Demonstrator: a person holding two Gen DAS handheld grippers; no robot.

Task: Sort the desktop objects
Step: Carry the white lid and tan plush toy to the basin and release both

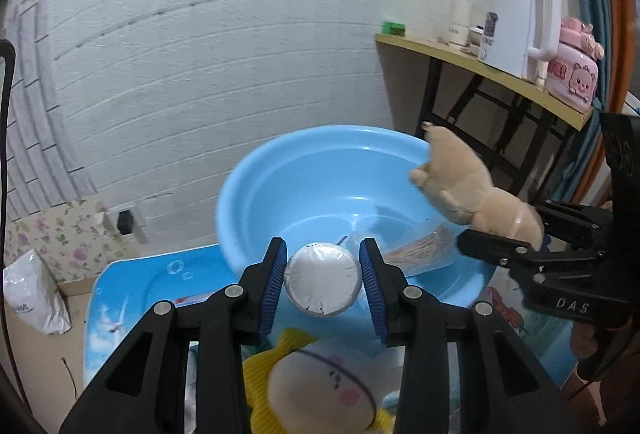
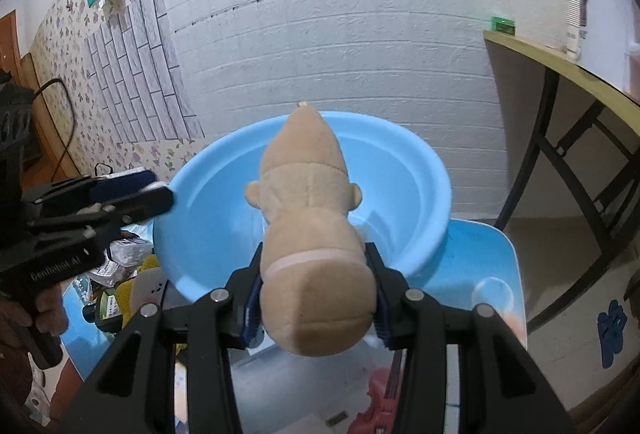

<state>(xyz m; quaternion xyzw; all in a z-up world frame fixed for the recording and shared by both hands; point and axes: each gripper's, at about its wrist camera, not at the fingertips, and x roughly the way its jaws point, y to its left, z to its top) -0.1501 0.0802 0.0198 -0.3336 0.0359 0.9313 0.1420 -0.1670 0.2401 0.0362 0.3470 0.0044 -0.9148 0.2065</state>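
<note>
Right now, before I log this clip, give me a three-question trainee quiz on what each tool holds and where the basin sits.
1. True or false: the left tool is shut on a round foil-wrapped puck.
2. What does the right tool hold? A) a tan plush toy B) a red toy car C) a green box
3. Fill in: the blue basin rests on a blue ____ with a cartoon print.

Key:
1. True; both blue pads press on its sides.
2. A, the tan plush toy, which reaches out over the basin.
3. Table.
</note>
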